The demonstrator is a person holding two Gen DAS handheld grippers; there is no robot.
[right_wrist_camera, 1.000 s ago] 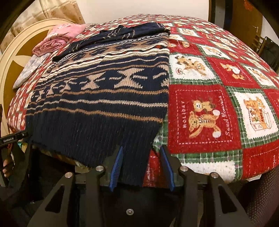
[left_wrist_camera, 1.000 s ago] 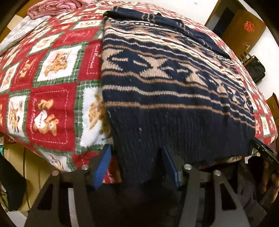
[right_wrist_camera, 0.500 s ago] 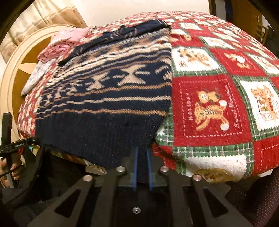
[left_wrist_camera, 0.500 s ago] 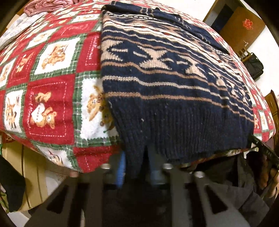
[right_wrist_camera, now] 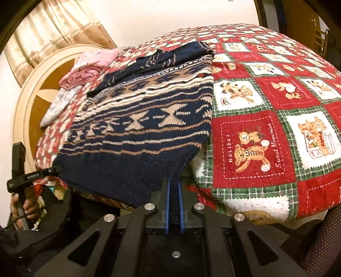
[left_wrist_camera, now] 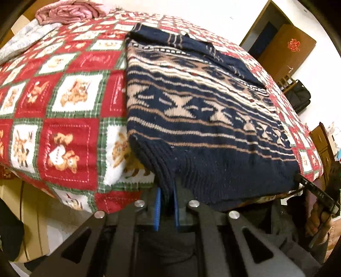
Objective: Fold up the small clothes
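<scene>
A: Start at the left. The left tongs (left_wrist_camera: 165, 204) are clenched on the ribbed hem of the sweater (left_wrist_camera: 204, 119), at the corner nearest them. The rest of the knit runs away from the tongs across the bed's patchwork blanket (left_wrist_camera: 64, 119), with a sleeve folded over at the far end.

B: And the right tongs (right_wrist_camera: 174, 202) are clamped on the other hem corner, so the near edge is slung between the two. Where's the risk?

A: I'd say slippage. Each grip seems to take only a narrow bite of thick rib, and a heavy knit could pull free if the lift is quick. If one side rises ahead of the other, the fold would probably land crooked. The blanket looks fuzzy, so it might drag along with the wool.

B: What can't you make out?

A: How deep the hem sits between the pads; the fabric covers their tips. The sweater's underside and neckline are hidden. Beyond the left tongs, the pink clothes (left_wrist_camera: 66, 11) are cut off by the frame edge, and the person's hand (right_wrist_camera: 23, 206) is mostly in shadow.
</scene>
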